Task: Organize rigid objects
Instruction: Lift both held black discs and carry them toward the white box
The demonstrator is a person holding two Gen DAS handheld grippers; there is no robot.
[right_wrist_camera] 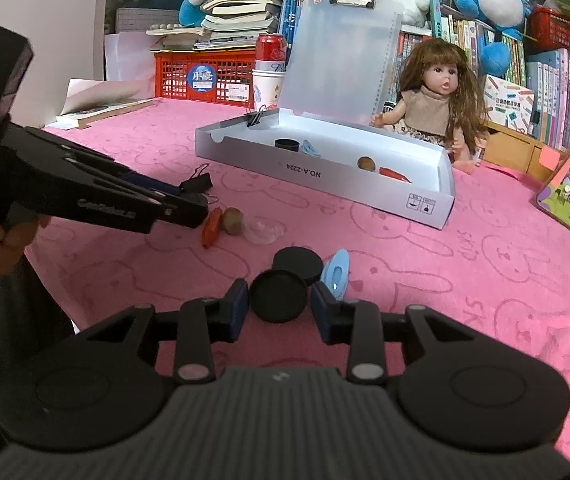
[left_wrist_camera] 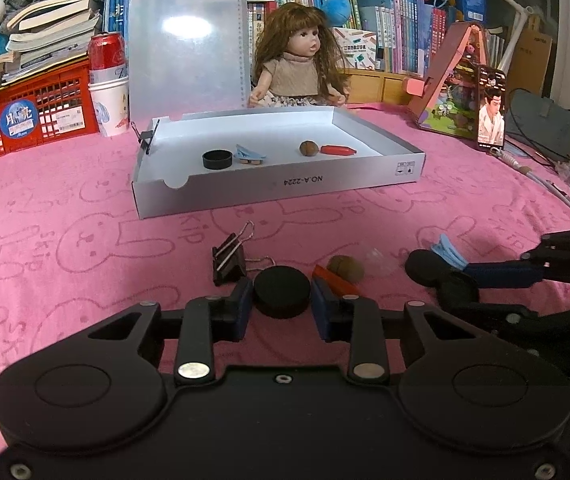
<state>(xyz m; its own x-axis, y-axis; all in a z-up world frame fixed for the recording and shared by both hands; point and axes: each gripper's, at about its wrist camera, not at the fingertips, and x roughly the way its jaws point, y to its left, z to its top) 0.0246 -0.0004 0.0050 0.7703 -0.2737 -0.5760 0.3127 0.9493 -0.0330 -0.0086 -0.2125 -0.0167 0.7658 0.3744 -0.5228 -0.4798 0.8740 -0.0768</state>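
Note:
My left gripper [left_wrist_camera: 281,303] is shut on a black round cap [left_wrist_camera: 281,295], low over the pink cloth. Just past it lie a black binder clip [left_wrist_camera: 229,262], an orange carrot-shaped piece [left_wrist_camera: 335,282], a brown nut [left_wrist_camera: 346,268] and a clear cup [left_wrist_camera: 381,260]. My right gripper [right_wrist_camera: 277,307] is shut on a black round lid [right_wrist_camera: 277,295]; a second black cap [right_wrist_camera: 298,265] and a blue clip [right_wrist_camera: 336,274] lie right beyond it. The white box [left_wrist_camera: 281,188] holds a black cap [left_wrist_camera: 217,159], a blue piece [left_wrist_camera: 249,154], a nut [left_wrist_camera: 308,148] and an orange piece [left_wrist_camera: 339,150].
A doll [left_wrist_camera: 299,60] sits behind the box, beside its raised translucent lid [left_wrist_camera: 187,46]. A red can [left_wrist_camera: 105,54] on paper cups and a red crate [left_wrist_camera: 25,114] stand at the back left. A phone [left_wrist_camera: 491,110] and a pink toy house [left_wrist_camera: 449,80] stand at the right.

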